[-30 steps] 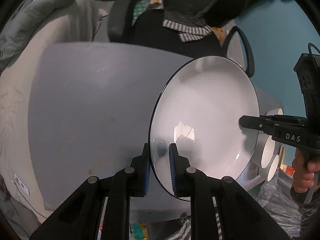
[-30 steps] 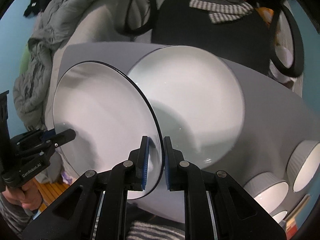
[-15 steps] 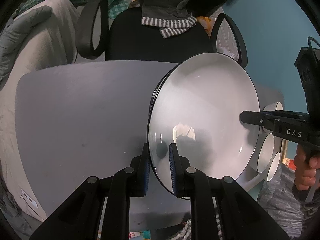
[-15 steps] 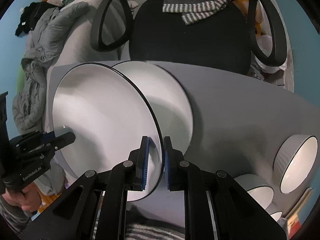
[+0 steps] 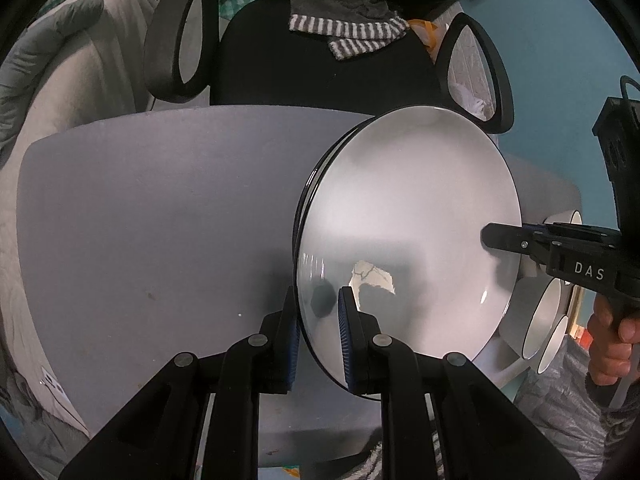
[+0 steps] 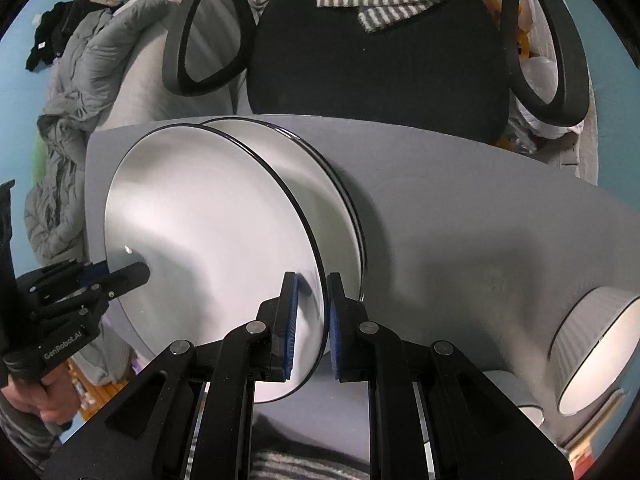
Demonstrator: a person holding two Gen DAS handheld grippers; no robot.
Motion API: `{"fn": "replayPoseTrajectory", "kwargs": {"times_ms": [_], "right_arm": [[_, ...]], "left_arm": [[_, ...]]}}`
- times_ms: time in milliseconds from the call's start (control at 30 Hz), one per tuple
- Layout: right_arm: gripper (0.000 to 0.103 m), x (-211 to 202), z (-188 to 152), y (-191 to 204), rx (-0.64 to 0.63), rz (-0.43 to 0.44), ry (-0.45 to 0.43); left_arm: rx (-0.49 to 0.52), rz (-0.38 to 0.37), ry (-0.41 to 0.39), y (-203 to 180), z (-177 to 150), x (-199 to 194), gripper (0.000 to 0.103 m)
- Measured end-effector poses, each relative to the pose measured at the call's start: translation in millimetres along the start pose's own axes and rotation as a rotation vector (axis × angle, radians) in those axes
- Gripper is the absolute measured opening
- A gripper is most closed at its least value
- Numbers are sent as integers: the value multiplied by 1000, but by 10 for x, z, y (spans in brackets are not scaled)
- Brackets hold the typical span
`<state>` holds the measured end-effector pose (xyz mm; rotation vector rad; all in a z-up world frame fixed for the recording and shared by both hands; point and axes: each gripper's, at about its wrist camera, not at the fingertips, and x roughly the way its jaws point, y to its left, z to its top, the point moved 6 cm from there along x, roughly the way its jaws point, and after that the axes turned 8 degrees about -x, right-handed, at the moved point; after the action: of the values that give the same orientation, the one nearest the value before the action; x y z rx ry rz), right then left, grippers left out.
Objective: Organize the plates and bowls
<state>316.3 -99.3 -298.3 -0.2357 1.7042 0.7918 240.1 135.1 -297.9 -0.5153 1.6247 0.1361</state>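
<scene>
A white plate with a dark rim (image 5: 408, 224) is held between both grippers just above a stack of like plates (image 6: 320, 184) on the grey table (image 5: 160, 220). My left gripper (image 5: 318, 316) is shut on the plate's near rim. My right gripper (image 6: 310, 312) straddles the opposite rim (image 6: 208, 240); its jaws look slightly parted around it. The right gripper also shows in the left wrist view (image 5: 504, 236), and the left gripper in the right wrist view (image 6: 128, 276). The stack's rims peek out behind the held plate (image 5: 320, 168).
White ribbed bowls stand at the table's right end (image 6: 596, 348), also seen past the plate in the left wrist view (image 5: 548, 320). A black office chair (image 6: 376, 60) with a striped cloth stands behind the table. Grey bedding (image 5: 48, 64) lies to the left.
The held plate has moved over the stack and come down close to it. The right gripper's jaws have parted a little around the rim. The bowls have shifted right in view.
</scene>
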Motion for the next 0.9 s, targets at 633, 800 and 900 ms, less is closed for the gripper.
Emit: {"fn": "replayPoseTrajectory", "kwargs": {"times_ms": [633, 800, 900], "right_arm": [[14, 129, 39, -43, -1, -2, 21], [20, 125, 53, -31, 10, -1, 28], [30, 130, 59, -25, 23, 13, 29]], "left_arm": [[-15, 34, 28, 5, 58, 160, 17], [-19, 41, 32, 8, 41, 193, 17], [-20, 41, 33, 2, 37, 202, 17]]}}
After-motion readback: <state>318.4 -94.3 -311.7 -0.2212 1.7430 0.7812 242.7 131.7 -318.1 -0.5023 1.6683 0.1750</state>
